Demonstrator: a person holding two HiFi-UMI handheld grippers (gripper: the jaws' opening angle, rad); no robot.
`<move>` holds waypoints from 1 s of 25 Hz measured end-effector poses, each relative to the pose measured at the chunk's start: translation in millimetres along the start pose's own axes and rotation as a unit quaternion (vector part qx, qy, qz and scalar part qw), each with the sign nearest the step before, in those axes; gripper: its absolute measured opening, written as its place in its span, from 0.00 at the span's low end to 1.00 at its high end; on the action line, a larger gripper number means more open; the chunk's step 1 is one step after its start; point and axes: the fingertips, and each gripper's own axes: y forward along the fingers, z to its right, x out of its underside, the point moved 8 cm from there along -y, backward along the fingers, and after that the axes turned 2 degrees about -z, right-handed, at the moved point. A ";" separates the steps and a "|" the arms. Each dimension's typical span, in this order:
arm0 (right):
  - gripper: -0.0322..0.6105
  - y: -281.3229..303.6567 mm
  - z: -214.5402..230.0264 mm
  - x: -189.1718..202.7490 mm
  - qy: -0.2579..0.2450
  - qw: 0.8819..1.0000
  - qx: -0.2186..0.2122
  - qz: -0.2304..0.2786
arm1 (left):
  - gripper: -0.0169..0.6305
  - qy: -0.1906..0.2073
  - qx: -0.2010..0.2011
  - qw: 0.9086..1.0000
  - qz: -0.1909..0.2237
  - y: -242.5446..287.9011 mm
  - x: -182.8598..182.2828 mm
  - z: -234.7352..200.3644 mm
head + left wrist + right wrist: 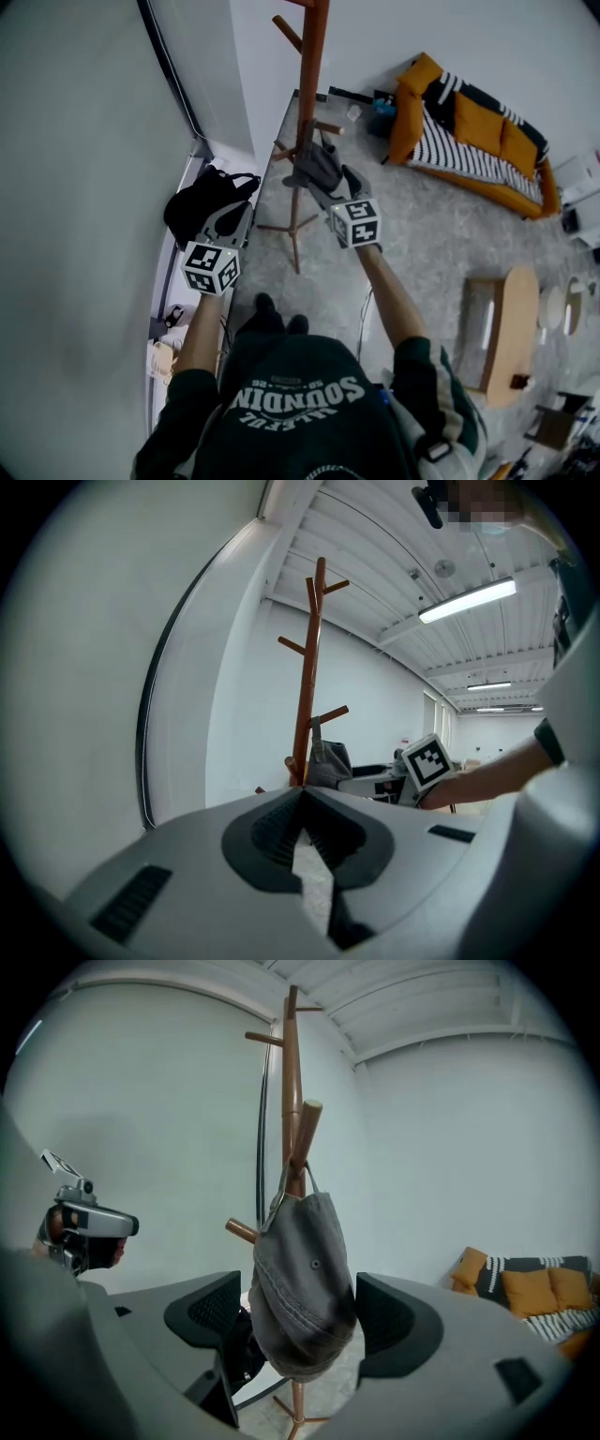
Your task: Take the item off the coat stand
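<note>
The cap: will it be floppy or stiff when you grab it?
Probably floppy: the cap sags in soft folds. Likely light, hanging from one thin peg. It may swing when nudged, since it hangs free.

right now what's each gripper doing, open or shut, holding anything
Left gripper: shut, holding nothing.
Right gripper: open; the grey cap hangs on the coat stand between its jaws, not gripped.
</note>
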 end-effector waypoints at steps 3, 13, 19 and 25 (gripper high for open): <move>0.60 12.2 1.4 1.7 0.011 1.000 -0.003 -0.012 | 0.03 -0.003 -0.007 1.000 -0.002 -3.8 0.7 -8.2; 0.60 44.4 1.7 1.0 0.016 0.999 -0.011 -0.037 | 0.03 -0.008 -0.017 1.000 -0.008 -9.5 4.7 -24.7; 0.60 57.6 4.1 -1.0 0.017 0.998 -0.016 -0.058 | 0.03 -0.007 -0.021 1.000 -0.008 -13.2 4.7 -30.0; 0.43 53.2 1.2 -5.6 -0.002 0.997 -0.025 -0.067 | 0.03 -0.007 -0.028 1.000 -0.005 -21.3 2.9 -30.4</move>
